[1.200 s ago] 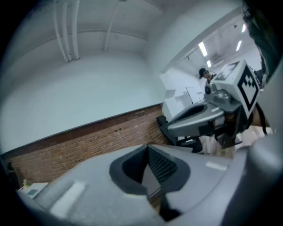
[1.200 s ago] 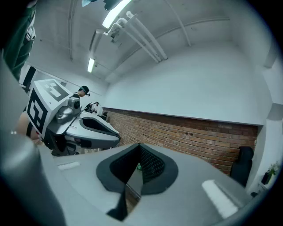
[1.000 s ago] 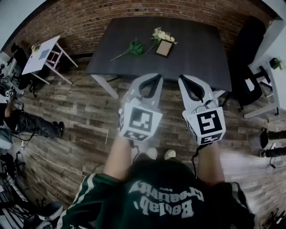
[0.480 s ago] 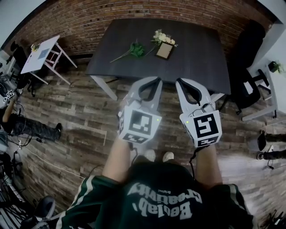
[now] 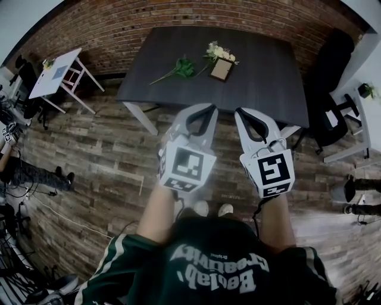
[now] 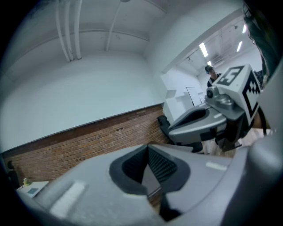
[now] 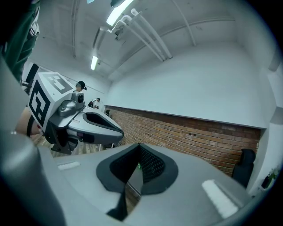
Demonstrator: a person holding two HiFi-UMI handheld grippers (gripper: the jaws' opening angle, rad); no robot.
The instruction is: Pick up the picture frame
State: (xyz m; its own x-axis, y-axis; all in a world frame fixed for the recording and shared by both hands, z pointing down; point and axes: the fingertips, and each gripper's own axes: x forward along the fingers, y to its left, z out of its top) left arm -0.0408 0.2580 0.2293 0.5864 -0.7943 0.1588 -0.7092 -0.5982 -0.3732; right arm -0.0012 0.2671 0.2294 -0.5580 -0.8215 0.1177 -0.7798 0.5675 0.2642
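**A:** Which step are we on?
**B:** The approach. We hold our left gripper (image 5: 208,108) and right gripper (image 5: 241,113) closed and empty, short of the table (image 5: 268,77).
**A:** And the picture frame (image 5: 219,69)?
**B:** It's flat on the table's far side, by the white flowers (image 5: 215,49). We probably need to step closer, open the jaws and reach.

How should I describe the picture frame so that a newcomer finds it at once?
Find the dark table before the brick wall. Toward its far side is the picture frame, beside a white flower bunch. It is the only rectangle there; the green sprig on its left is leafy.
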